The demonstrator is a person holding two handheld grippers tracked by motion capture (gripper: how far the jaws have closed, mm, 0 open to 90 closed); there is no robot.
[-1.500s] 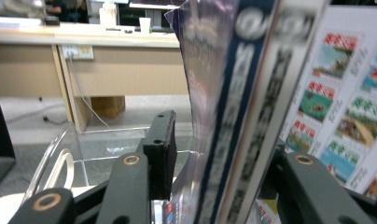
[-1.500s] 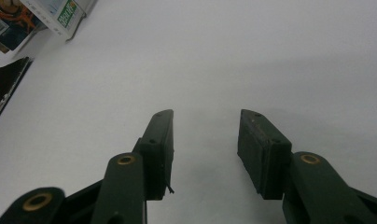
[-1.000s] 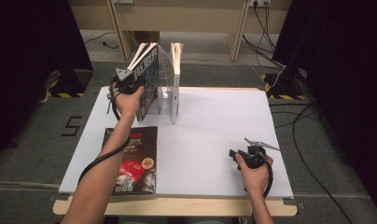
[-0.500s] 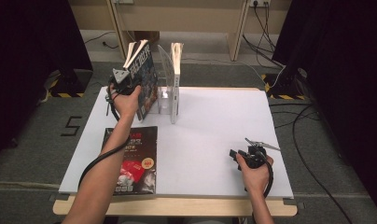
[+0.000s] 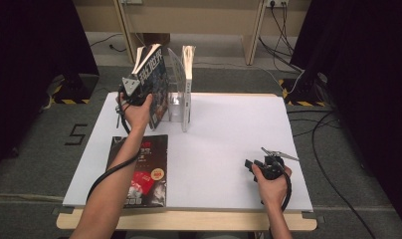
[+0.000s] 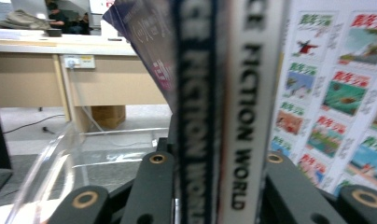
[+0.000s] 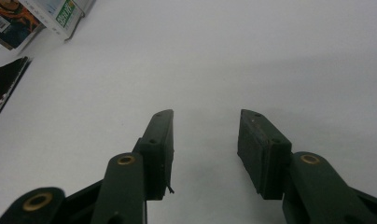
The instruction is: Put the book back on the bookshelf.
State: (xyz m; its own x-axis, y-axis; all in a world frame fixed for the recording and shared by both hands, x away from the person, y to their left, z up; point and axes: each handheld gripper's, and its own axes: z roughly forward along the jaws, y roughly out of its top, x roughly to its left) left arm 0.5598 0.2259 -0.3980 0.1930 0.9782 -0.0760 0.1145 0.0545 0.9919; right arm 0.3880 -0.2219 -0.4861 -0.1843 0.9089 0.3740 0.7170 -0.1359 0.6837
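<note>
- Clamping a magazine (image 5: 151,82) by its spine, the left gripper (image 5: 135,89) holds it upright at the back left of the white table (image 5: 229,144); in the left gripper view the spine (image 6: 233,116) stands between the two black jaws, which have just been opening a little yet press on it from both sides.
- The magazine stands against the left wall of a clear acrylic holder (image 5: 175,84), top edge tilted left, bottom edge at the holder's base.
- A second magazine (image 5: 187,87) stands upright on the holder's right side, just beside the clear divider.
- A third magazine (image 5: 142,169) lies flat near the table's front left edge, its left side partly under the left forearm.
- The right gripper (image 5: 268,164) rests on the table near the front right corner, jaws apart with nothing between them; bare tabletop lies ahead of them.
- The widest open room is the table's middle and right, between the holder and the right gripper.
- Cables run on the floor beyond the table's right edge.
</note>
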